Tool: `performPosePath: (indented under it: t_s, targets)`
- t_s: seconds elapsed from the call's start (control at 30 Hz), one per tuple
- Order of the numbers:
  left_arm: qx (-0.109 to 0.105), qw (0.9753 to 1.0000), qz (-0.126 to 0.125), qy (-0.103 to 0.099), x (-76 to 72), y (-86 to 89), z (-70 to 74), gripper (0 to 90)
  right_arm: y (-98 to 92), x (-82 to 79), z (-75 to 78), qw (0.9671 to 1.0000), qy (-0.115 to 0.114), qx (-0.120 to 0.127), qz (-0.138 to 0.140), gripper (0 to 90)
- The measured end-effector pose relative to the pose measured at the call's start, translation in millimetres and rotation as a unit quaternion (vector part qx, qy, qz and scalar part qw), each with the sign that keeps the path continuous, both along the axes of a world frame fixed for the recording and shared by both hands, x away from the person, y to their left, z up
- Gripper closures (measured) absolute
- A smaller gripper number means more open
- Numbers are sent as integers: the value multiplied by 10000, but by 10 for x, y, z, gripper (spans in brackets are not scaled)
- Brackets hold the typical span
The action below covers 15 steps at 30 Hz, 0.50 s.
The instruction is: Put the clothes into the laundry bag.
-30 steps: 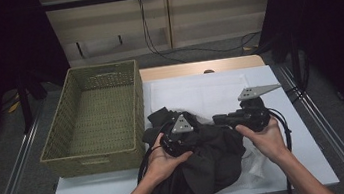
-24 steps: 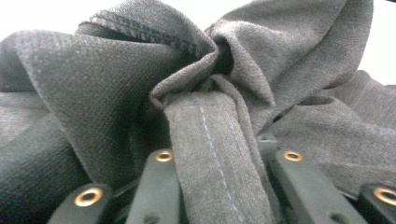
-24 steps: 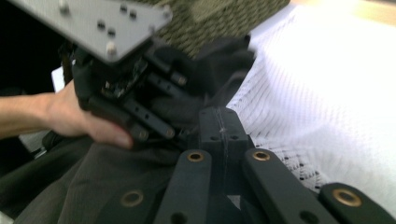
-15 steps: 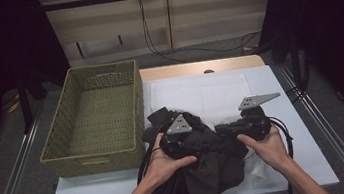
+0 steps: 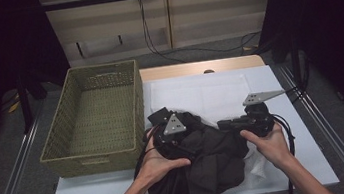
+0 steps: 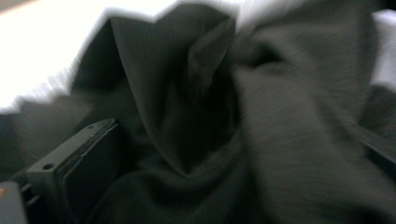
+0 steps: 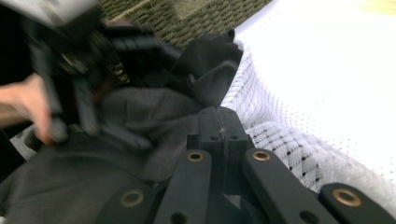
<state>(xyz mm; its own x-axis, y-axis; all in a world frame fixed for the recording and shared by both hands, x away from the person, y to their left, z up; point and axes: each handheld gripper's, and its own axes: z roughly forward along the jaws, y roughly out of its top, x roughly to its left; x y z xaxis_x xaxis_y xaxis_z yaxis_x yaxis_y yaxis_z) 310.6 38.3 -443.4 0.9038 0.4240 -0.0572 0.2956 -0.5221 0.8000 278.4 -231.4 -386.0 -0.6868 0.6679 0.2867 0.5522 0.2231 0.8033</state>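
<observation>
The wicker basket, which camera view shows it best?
The high view: the whole wicker basket shows there, empty, standing left of the dark cloth on the table. The right gripper view catches a blurred strip of its woven wall beyond the cloth. The left gripper view looks into cloth folds.

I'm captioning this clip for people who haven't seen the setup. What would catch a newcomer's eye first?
First, the dark cloth bunched at the table's near edge, with both hands pressing grippers into it. The right gripper has its jaws together against the fabric; the left gripper sits on the heap's left side. Next, the empty wicker basket stands left of the cloth, and a white mesh sheet lies behind it.
</observation>
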Motion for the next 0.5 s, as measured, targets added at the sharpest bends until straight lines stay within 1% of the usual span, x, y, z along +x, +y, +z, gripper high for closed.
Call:
performPosePath:
  t_s: [0.03,0.07,0.1,0.13,0.17,0.2,0.27,0.3,0.33,0.37,0.4,0.43,0.47,0.5]
  targets:
    - [101,9999,-15,69,12,-12,-14,0,-6,0,14,10000,-6,21,-6,900]
    - [129,9998,-26,178,18,-23,-22,1,-9,1,35,10000,-39,56,-22,900]
    - [123,9995,-96,273,26,-27,-38,31,-11,3,50,9999,-47,85,-33,900]
    - [212,9992,-121,332,30,-28,-43,89,-10,7,62,9999,-66,105,-28,900]
    - [239,9987,-217,389,30,-31,-48,174,-3,8,68,9999,-63,109,-39,900]
    - [236,9990,-264,289,14,-24,-32,282,12,13,68,9999,-68,101,-27,900]
    - [238,9990,-329,163,-20,-25,24,513,46,26,55,9999,-57,88,0,900]
    - [177,9992,-360,89,-39,-22,56,585,65,37,50,9999,-39,101,20,900]
    - [135,9991,-370,128,-47,-23,83,627,85,50,49,9999,-24,113,35,900]
    - [-85,9990,-392,175,-49,-13,95,648,103,62,50,9999,-45,111,27,900]
    - [-166,9988,-403,202,-59,-4,124,664,120,75,58,9999,-40,148,12,900]
    - [-205,9986,-444,206,-69,-3,150,670,140,95,67,9998,-56,164,32,900]
    - [-270,9986,-440,150,-93,-12,172,675,159,112,78,9998,-97,169,0,900]
    - [-197,9985,-506,99,-113,-26,210,677,175,131,87,9998,-104,192,-4,900]
